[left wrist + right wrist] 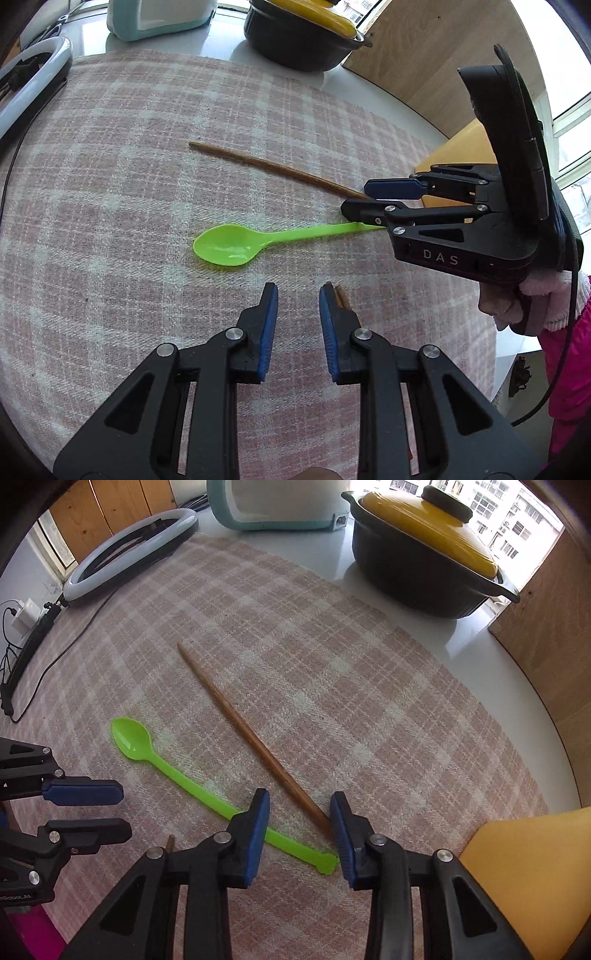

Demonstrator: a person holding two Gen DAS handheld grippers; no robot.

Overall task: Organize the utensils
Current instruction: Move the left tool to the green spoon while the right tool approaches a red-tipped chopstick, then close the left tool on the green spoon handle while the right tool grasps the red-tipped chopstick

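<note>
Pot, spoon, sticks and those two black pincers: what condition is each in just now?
Pot: yellow lid on.
Green spoon: flat on the cloth, bowl up, ungripped.
Long chopstick: flat on the cloth, ungripped.
Second chopstick: mostly hidden.
Left gripper: open, empty.
Right gripper: open, astride the spoon handle and chopstick end.

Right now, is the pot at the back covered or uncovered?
Covered. The yellow lid sits on the black pot, with its dark knob on top. What is inside cannot be seen.
</note>
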